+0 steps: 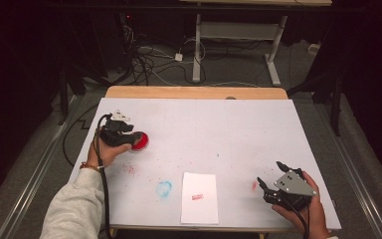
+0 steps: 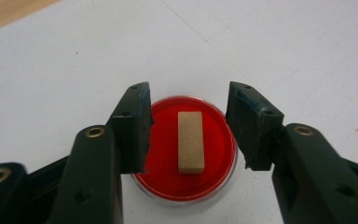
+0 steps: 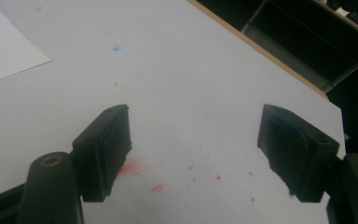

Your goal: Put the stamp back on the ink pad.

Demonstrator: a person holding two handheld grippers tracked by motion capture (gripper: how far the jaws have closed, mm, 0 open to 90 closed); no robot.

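White and speckled with red and blue ink stains, our surface stands in a dark room with cables on the floor beyond it. At far left, our left claw hangs spread over a round red ink pad, jaws flanking a small wooden stamp block that lies flat in the dish, untouched on either side. We judge this to be the pick-up step: the next move calls for lowering and closing squarely on the block's long sides without tipping the shallow dish. Toward the middle, a blue smudge sits just beside a white paper sheet bearing one red print. At right, our right claw hovers near the surface's edge, spread wide and holding nothing.
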